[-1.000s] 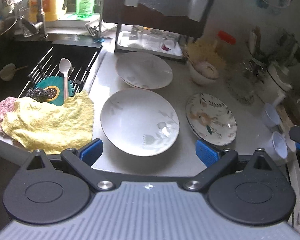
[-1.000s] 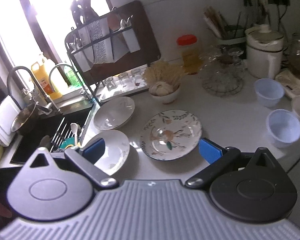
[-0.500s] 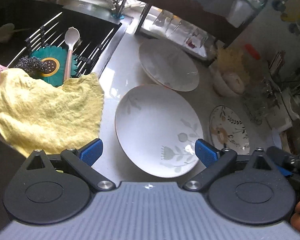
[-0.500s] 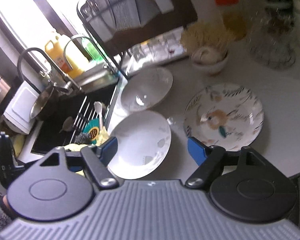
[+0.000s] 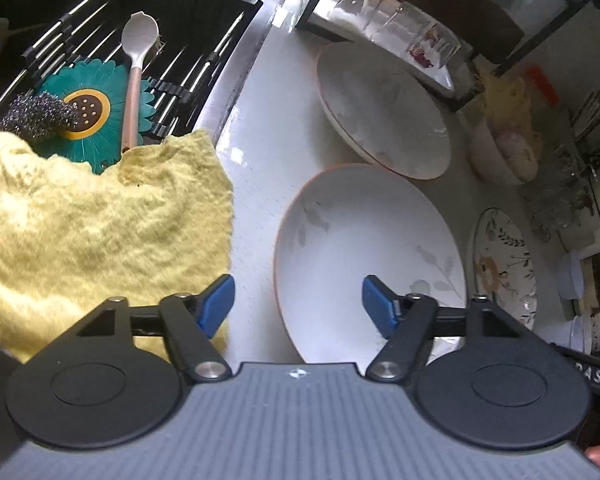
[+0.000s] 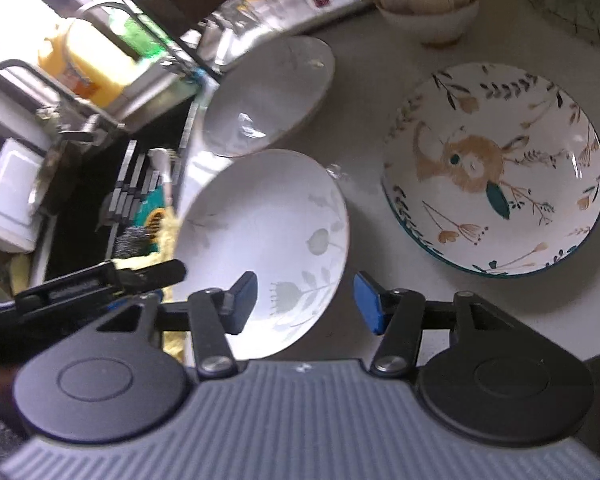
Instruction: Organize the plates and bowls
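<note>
**Both tongs held spread over the near white plate**

A pale grey bench point(image 5: 260, 152) is seen beside a dark sink point(image 5: 204, 12) fitted with a wire rack. On the rack a teal mat point(image 5: 88, 88), a steel scourer point(image 5: 36, 114) and a spoon point(image 5: 138, 52) are laid; a yellow cloth point(image 5: 100, 224) is draped over the sink edge onto the bench, its corner just beside the left tongs' left pad. At 1 o'clock of the left view a dish rack point(image 5: 380, 12) with glasses is found, and a small bowl point(image 6: 432, 4) stands at 12 o'clock of the right view. A yellow bottle point(image 6: 88, 68) is seen by the tap.

Three plates are set flat on the bench. The near plate point(image 5: 364, 256) lies directly ahead of the left tongs point(image 5: 298, 306), which are spread, the right pad over the plate, the left pad off its rim. The far plate point(image 5: 384, 108) lies at 12 o'clock beyond it, the rims almost touching. The patterned plate point(image 6: 496, 168) lies apart at 3 o'clock.

The right tongs point(image 6: 306, 302) are spread too, astride the near plate's rim, nothing pinched.
</note>
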`<state>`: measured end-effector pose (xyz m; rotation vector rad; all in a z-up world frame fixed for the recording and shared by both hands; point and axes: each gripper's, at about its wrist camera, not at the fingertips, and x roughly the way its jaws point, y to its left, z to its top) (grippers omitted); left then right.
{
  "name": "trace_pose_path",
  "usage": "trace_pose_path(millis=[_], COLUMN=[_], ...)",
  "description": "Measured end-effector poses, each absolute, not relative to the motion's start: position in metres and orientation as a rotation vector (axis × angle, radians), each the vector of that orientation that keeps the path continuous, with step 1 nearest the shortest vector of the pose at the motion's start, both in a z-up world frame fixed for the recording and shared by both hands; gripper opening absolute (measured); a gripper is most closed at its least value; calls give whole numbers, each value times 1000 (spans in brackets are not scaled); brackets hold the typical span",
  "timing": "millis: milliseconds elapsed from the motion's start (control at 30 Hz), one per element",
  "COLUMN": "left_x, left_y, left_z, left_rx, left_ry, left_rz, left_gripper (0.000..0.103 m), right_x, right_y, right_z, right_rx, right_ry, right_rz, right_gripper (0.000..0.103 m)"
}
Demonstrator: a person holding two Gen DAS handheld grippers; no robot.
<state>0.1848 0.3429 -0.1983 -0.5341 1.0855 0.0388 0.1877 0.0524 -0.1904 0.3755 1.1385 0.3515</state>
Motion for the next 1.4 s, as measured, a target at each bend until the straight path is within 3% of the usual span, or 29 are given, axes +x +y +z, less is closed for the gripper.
trace_pose_path(millis=[133,400,500,667,1400], left_x=[197,217,224,229,215], left_y=[348,350,347,341,338], left_z=[-209,-222,-223,-222,-163], left_rx=[-529,-503,-489,-425,-374], left_ry=[1113,1125,1128,1134,1047], left_rz=[27,26,20,13,-28], left_gripper=[55,31,25,20,20], right_x=[198,209,213,213,202], right_y=[59,58,58,60,51], right_z=[-200,-213,-217,-219,-181], right_rx=[334,329,344,321,340], right_ry=[1165,1175,1180,1157,1028], right_rz=[336,329,332,365,452], right_gripper=[56,24,19,16,16])
